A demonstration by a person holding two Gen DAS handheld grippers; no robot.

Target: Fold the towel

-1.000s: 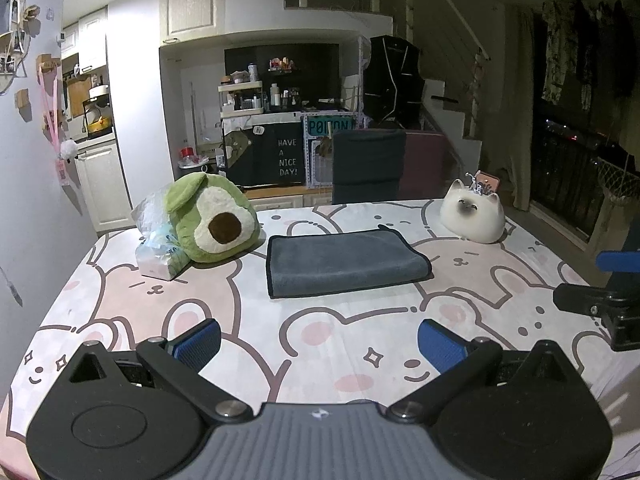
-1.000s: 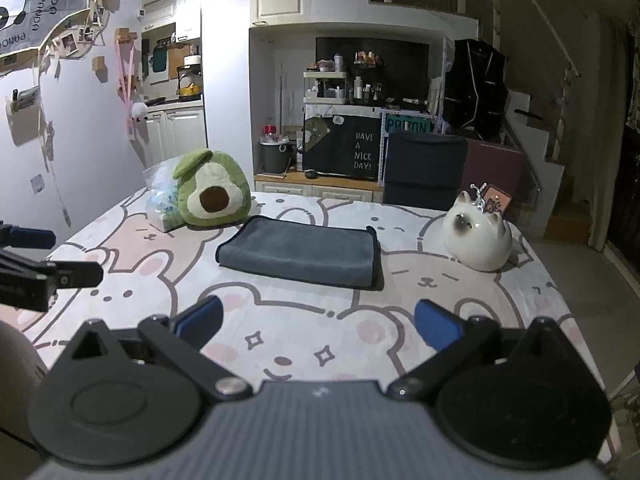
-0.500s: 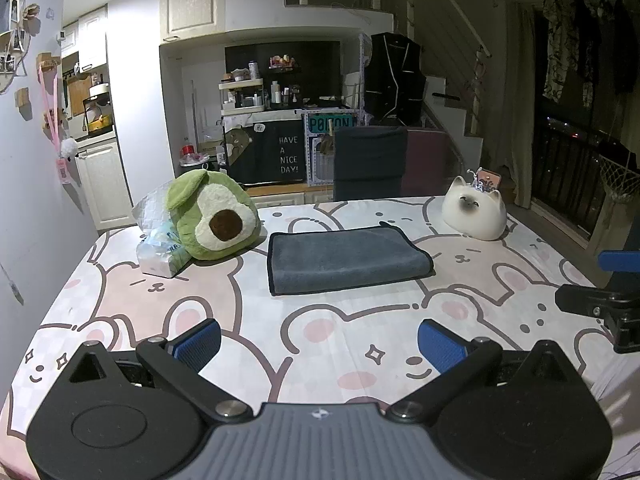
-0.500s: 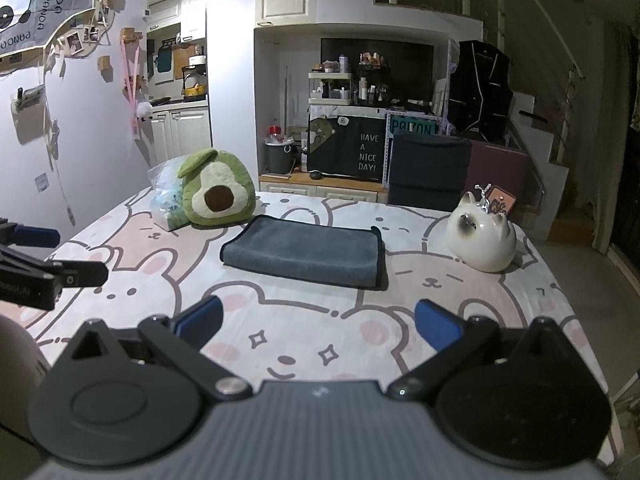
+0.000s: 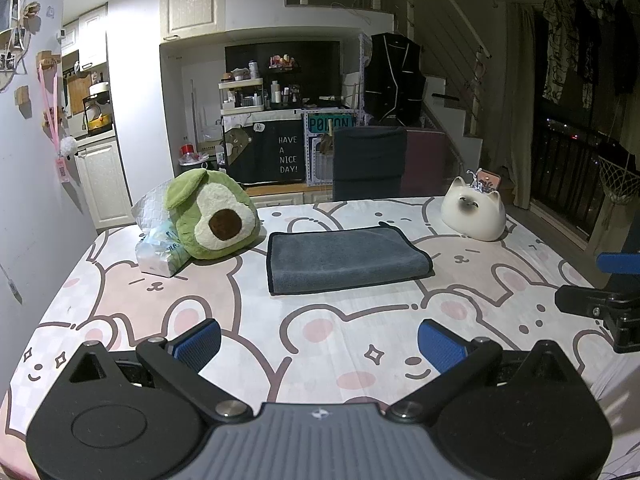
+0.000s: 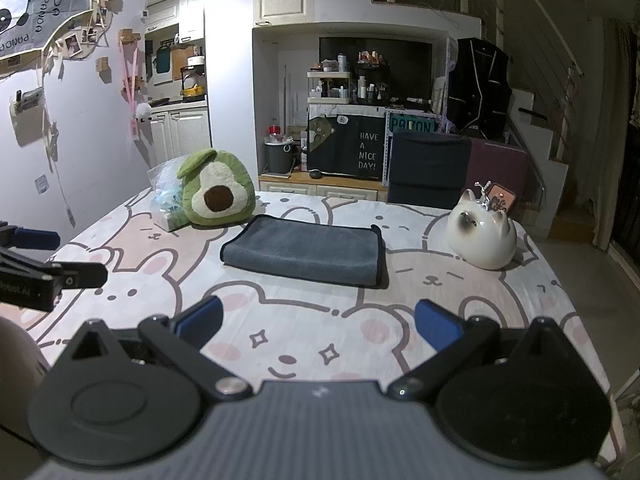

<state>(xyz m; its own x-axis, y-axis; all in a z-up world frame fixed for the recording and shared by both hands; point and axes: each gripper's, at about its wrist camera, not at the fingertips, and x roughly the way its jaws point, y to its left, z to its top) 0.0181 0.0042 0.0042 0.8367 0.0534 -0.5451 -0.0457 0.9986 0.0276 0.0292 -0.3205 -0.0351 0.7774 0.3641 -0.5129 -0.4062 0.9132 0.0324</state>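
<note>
Towel (image 5: 347, 259): grey, folded flat, centre of frame on the bunny-print table cover (image 5: 320, 328).
Left gripper (image 5: 319, 345): bottom of frame, jaws wide, holding nothing, well apart from towel.
Right gripper (image 6: 319, 322): bottom of frame, jaws wide, holding nothing.
Avocado plush (image 5: 212, 216): left of towel, just beside.
Cat figure (image 5: 474, 216): right of towel.

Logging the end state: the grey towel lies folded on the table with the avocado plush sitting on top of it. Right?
Not quite. The towel lies folded on the table, but the avocado plush sits beside it, on its left, as the left wrist view shows.
</note>
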